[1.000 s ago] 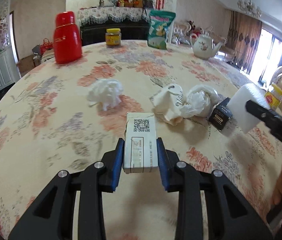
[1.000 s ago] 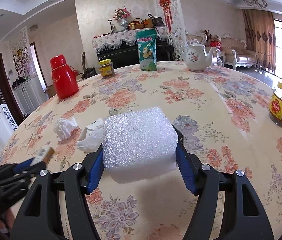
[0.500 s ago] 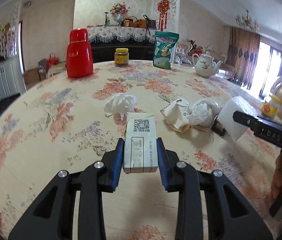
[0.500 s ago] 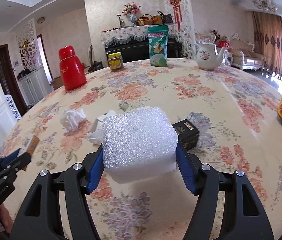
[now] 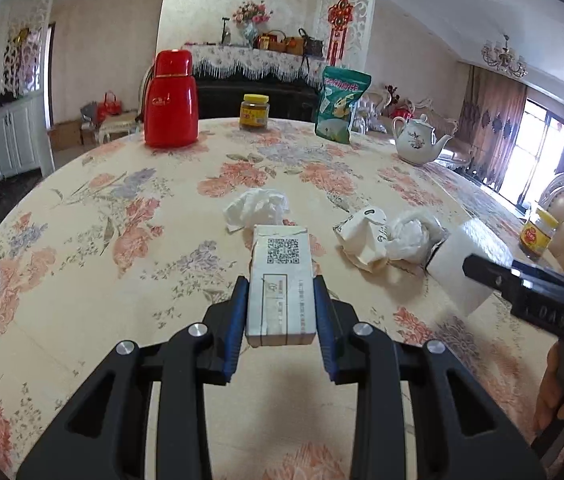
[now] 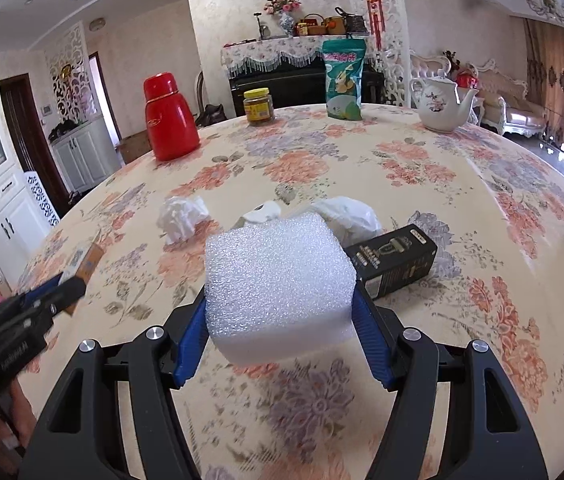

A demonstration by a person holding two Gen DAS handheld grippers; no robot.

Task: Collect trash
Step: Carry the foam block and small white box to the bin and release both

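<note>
A small white carton (image 5: 280, 280) sits clamped between the left gripper's (image 5: 281, 312) blue pads, above the flowered tabletop (image 5: 102, 240). The right gripper (image 6: 280, 312) squeezes a white foam block (image 6: 278, 276). Crumpled tissue (image 5: 256, 210), possibly a paper cup (image 5: 364, 236), and a black box (image 6: 394, 258) lie ahead.

Bright daylight comes from the windows (image 5: 538, 160) at the far right, which are blown out white. Soft shadows lie on the desk (image 5: 82, 240) beneath each tool. Fisheye bending curves the edges, corners go black, and the near desk is slightly blurred.
</note>
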